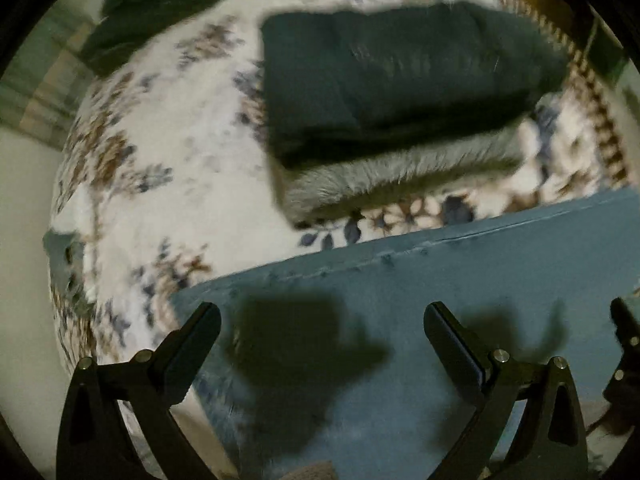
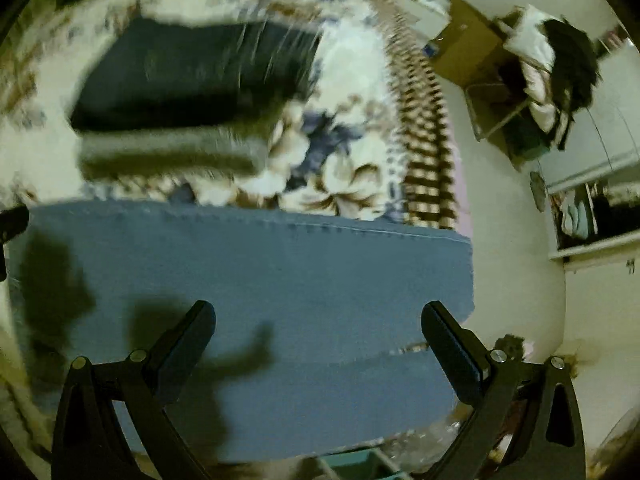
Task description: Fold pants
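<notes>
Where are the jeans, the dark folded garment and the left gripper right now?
jeans (image 2: 280, 280): right wrist view, middle of the blue denim.
dark folded garment (image 1: 400, 76): left wrist view, its top face.
left gripper (image 1: 320, 344): left wrist view, midway between its open fingertips.

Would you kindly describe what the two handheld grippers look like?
Both the left gripper and right gripper are matte black, with two flat, paddle-like fingers on triangular cut-out arms, joined by small silver pins. No cables, markings or sleeves are visible.
</notes>
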`<state>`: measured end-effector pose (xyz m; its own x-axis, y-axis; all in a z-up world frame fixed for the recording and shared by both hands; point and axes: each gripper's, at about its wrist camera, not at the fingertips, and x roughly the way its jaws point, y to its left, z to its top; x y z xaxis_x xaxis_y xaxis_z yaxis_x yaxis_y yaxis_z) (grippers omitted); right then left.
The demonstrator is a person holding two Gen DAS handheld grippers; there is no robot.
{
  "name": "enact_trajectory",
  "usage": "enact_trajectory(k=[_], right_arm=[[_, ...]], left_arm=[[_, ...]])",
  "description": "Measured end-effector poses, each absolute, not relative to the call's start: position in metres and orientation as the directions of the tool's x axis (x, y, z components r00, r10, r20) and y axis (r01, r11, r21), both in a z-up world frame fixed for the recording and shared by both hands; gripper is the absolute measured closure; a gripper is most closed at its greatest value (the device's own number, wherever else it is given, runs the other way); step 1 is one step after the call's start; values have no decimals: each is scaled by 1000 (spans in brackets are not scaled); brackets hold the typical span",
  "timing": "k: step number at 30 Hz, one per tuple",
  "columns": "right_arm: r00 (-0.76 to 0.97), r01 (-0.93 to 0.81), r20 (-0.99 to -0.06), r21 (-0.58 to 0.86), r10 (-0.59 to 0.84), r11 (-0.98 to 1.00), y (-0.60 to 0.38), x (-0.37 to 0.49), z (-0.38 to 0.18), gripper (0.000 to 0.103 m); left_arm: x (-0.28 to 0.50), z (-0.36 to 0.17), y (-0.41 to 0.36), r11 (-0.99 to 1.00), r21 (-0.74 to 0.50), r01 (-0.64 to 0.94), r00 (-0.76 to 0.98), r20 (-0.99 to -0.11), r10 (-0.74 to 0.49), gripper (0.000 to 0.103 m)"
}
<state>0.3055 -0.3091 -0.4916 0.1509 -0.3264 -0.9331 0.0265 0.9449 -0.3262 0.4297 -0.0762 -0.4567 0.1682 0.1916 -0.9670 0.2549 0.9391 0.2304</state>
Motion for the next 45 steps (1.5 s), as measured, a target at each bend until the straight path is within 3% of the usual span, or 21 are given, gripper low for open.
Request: enact_trajectory(k=[7, 15, 16, 18, 19, 20, 21, 23, 27, 36, 45], right_arm=[[82, -106, -929, -368, -361, 924, -333, 365, -627, 1], [14, -292, -955, -286, -295, 913, -349, 399, -681, 7], [1, -303, -964, -252, -264, 919, -350, 402, -682, 11], [-11, -299, -978, -196, -208, 934, -352, 404, -682, 37], [-10, -294, -983, -172, -183, 940, -351, 403, -680, 45], [2, -294, -983, -176, -183, 939, -350, 401, -679, 59], [14, -294, -981, -191, -195, 937, -348, 399, -677, 75], [38, -269, -976, -217, -214, 938, -350, 395, -673, 85], [78, -199, -976, -215, -204, 956, -362, 391, -652, 90], [179, -143, -969, -196, -170, 970, -374, 356, -587, 92], [232, -134, -963, -171, -137, 976, -316, 233, -506, 94]], left_arm=[[465, -555, -104, 903, 256, 345, 137, -965, 222, 0], [476, -573, -105, 916, 175, 361, 135, -982, 134, 3], [477, -571, -103, 920, 137, 368, 133, -987, 94, 8], [476, -565, -101, 918, 74, 390, 125, -992, 27, 35], [473, -560, -103, 908, 55, 415, 128, -992, 2, 44], [470, -555, -105, 900, 52, 433, 133, -991, -7, 66], [468, -548, -107, 890, 81, 449, 162, -987, 8, 95], [467, -537, -106, 884, 97, 457, 187, -982, 11, 97], [473, -510, -86, 907, 27, 421, 185, -981, -57, 101], [433, -420, -53, 950, -74, 303, 250, -956, -155, 101], [310, -408, -50, 972, -158, 172, 255, -946, -199, 102]])
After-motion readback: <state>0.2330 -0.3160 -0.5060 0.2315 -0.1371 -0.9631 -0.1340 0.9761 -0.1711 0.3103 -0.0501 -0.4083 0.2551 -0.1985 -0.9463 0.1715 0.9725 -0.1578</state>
